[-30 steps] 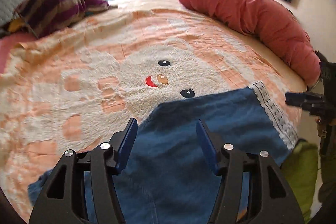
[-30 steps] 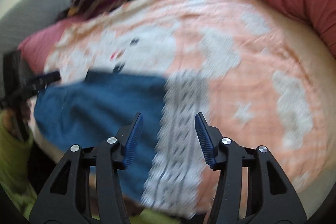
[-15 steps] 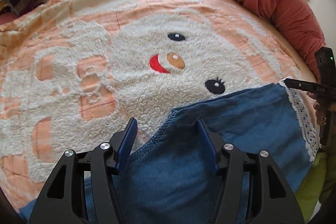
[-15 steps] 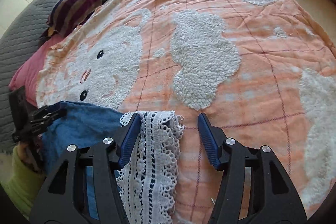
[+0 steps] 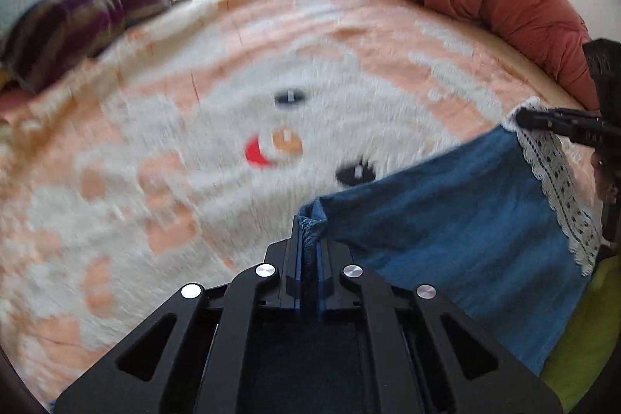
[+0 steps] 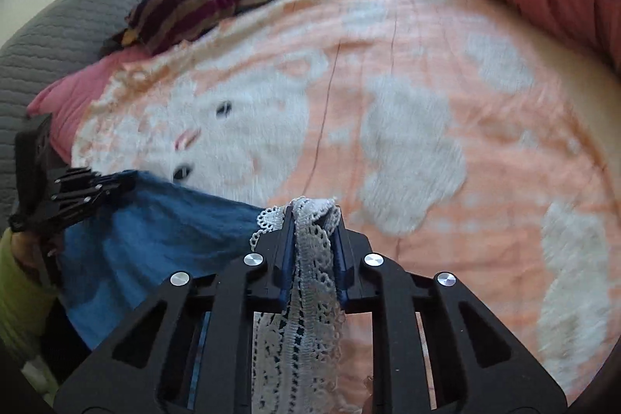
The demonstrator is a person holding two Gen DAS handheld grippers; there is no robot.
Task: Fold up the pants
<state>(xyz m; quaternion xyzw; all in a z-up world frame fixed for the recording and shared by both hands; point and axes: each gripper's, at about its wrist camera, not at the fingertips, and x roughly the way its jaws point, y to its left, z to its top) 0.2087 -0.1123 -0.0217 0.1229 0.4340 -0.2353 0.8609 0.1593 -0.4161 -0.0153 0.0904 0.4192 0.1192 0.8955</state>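
You have both grips made, so the step in hand is the lift and carry that starts the fold. Your left gripper has its fingers closed narrow on a stitched corner of the blue pants; your right gripper has its fingers pinched on the white lace trim at the other end. The pants hang between the 2 grippers at the near edge of the bed, over the peach blanket.

Next, I judge you need to keep the cloth taut, bring it fully onto the blanket and lay 1 end over the other with edges matched.

The left view shows the lace strip running down the far edge; the right view shows the lace bunched between the fingers. Both views are motion-blurred.
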